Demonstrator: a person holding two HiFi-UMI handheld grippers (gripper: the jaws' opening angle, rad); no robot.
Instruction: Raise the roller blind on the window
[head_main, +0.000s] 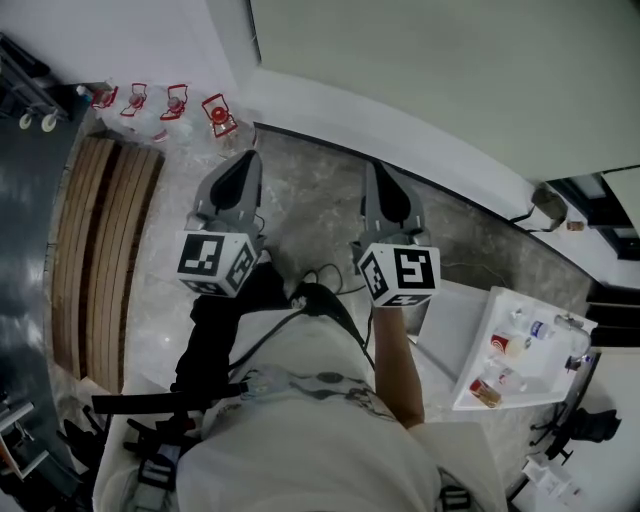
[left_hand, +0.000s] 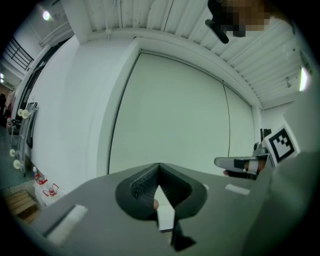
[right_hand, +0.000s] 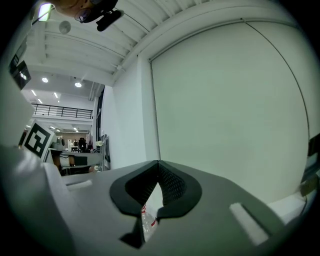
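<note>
Nothing is done yet. The blind (head_main: 450, 70) covers the window as far as any view shows and fills 12 o'clock ahead of both claws. The left claw (left_hand: 159, 167) is pinched tip to tip and empty. The right claw (right_hand: 159, 164) is the same, closed on nothing. Both are held level, short of the blind and not touching it. Whatever raises it isn't in sight, so reaching, gripping and hauling are all left to do.

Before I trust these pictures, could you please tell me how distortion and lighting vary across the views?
Head view: sharp and evenly lit, but the dark floor edge along the wall bows. Left gripper view: fisheye with black corners; the pale roller blind has curved edges. Right gripper view: same bowing, and a ceiling lamp glares at top left.
</note>
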